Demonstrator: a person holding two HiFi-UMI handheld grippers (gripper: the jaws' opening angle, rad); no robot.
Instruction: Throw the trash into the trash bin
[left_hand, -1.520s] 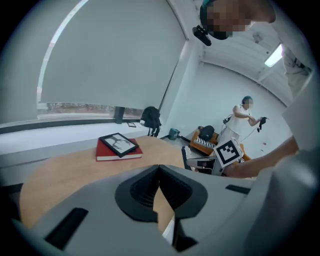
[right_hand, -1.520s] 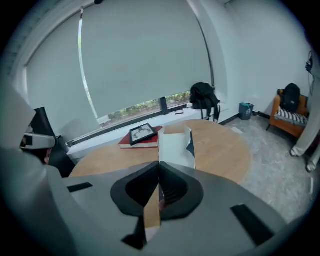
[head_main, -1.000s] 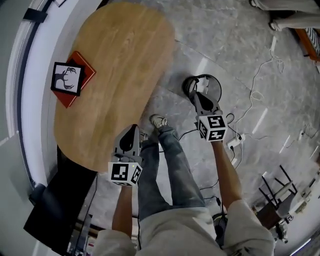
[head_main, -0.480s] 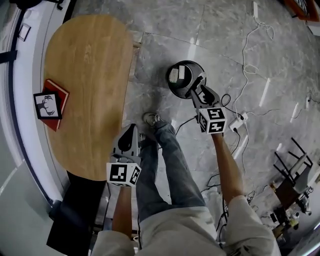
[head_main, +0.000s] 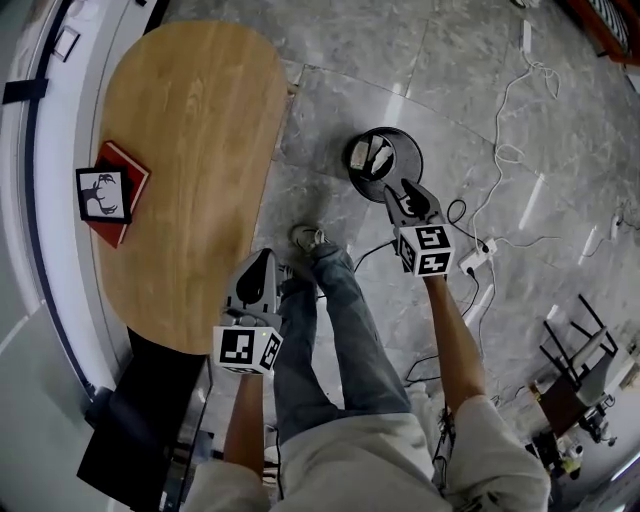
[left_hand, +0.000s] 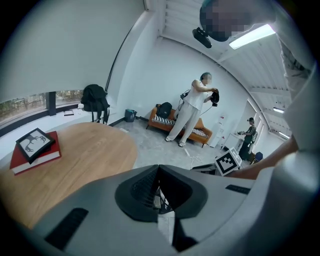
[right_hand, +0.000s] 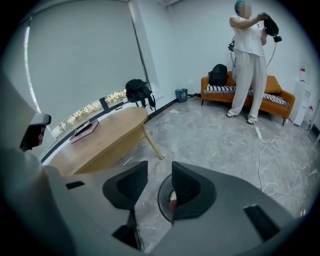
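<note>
A round black trash bin (head_main: 409, 150) stood upright on the grey stone floor, with pale trash (head_main: 372, 157), apparently crumpled packaging, lying inside.

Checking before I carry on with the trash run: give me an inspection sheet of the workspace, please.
Surface: wooden table, mostly bare.
Job's things: trash bin standing on the floor, pale trash inside.
Clutter: red book on the table, framed picture on top.
Grippers: left tongs shut, empty; right tongs near the bin rim, have just been opening, nothing between them.
Cables: white cable and power strip on the floor beside the bin.
Surroundings: person standing by an orange sofa.
</note>
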